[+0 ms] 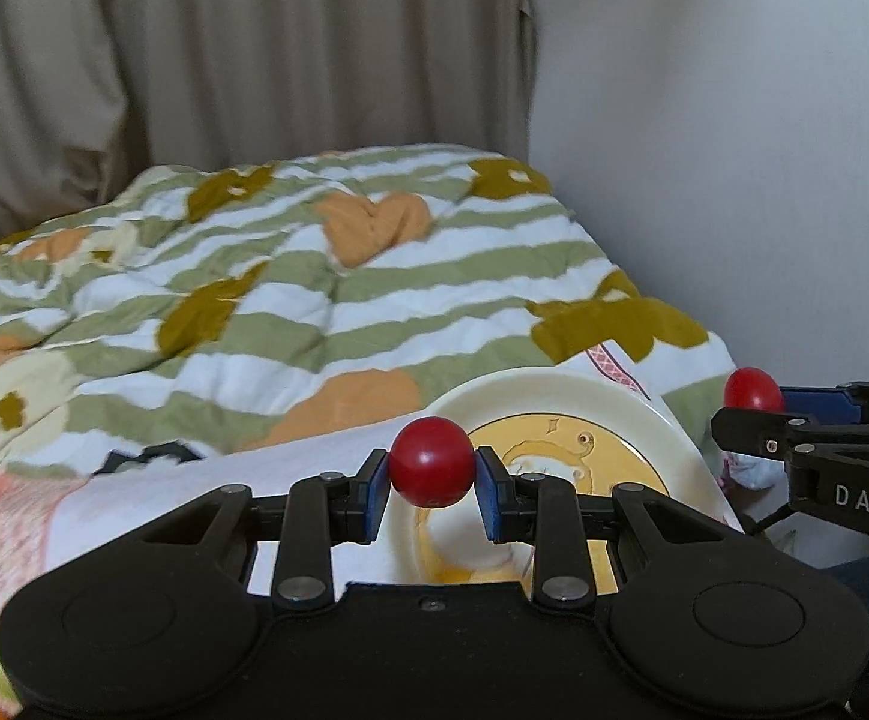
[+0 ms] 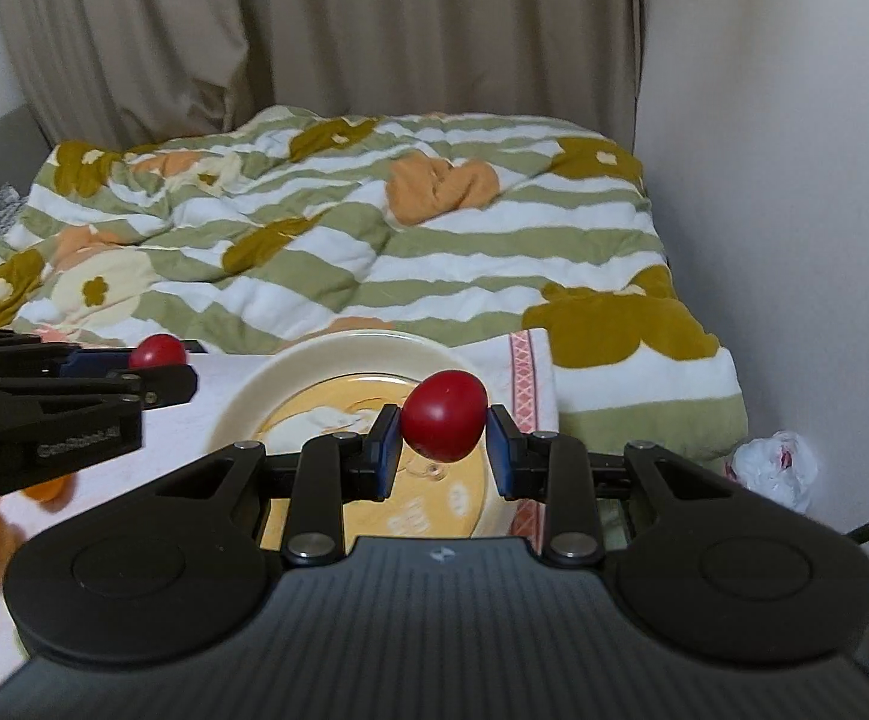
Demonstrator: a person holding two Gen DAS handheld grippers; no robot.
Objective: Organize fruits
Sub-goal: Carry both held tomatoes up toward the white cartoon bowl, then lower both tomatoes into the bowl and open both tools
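a red fruit (image 1: 431, 461) is pinched in the left gripper (image 1: 432, 489), another (image 2: 443, 414) in the right gripper (image 2: 443, 450); the plate (image 2: 254, 387) lies directly beneath both.

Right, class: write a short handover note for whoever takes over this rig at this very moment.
Left gripper: shut on a round red fruit, held above the plate's near left edge.
Right gripper: shut on an oval red fruit, held over the plate.
Plate: on the white cloth on the bed, nothing visibly on it.
Done: both red fruits picked up.
Left: set both down on the plate, probably; something orange lies left of it, perhaps more fruit.
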